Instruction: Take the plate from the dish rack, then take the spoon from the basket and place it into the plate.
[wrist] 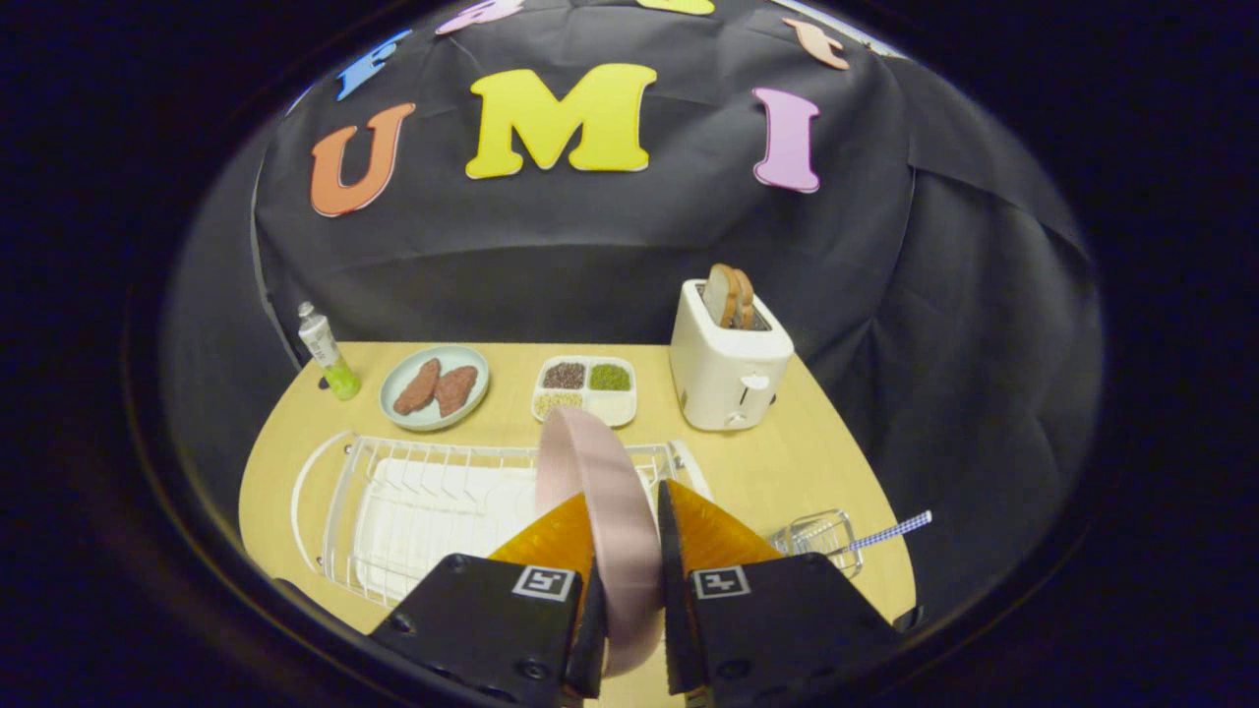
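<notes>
A smooth, round pink plate (600,511) stands on edge above the white wire dish rack (433,501), pinched between both fingers of the hand-held gripper (628,551). Right of the rack, a small wire basket (821,539) holds a checked-handled spoon (890,532) on the wooden desk (777,462).

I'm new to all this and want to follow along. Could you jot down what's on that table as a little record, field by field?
tongs: tongs shut on the pink plate
pink plate: pink plate held on edge between the fingers, over the dish rack
dish rack: white wire dish rack just ahead of the fingers
spoon: checked handle of the spoon sticking out of the small wire basket
beyond the rack: green plate with two brown pieces, divided tray, toaster with bread, bottle
</notes>
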Demonstrator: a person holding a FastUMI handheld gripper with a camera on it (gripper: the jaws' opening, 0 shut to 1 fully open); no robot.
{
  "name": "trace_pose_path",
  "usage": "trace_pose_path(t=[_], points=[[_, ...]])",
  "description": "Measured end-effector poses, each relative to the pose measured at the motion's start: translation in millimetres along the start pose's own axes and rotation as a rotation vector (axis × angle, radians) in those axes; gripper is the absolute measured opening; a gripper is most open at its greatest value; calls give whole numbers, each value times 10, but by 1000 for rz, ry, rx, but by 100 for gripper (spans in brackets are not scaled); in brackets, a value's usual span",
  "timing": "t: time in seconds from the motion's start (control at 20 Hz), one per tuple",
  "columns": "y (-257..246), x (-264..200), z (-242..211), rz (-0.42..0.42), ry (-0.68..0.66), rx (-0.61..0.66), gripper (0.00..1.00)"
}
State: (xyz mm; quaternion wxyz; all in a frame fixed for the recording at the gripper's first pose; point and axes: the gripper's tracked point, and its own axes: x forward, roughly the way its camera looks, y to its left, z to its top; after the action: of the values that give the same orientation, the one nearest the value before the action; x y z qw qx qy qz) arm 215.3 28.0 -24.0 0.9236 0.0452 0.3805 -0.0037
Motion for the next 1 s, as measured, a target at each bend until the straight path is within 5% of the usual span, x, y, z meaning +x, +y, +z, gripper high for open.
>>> trace_pose_path(t=[0.5,0.8,1.0], points=[[-108,-656,-1190,335,-2,211,28],[-48,-514,-2226,529,114,372,28],[-110,-167,-2575,528,145,424,28]])
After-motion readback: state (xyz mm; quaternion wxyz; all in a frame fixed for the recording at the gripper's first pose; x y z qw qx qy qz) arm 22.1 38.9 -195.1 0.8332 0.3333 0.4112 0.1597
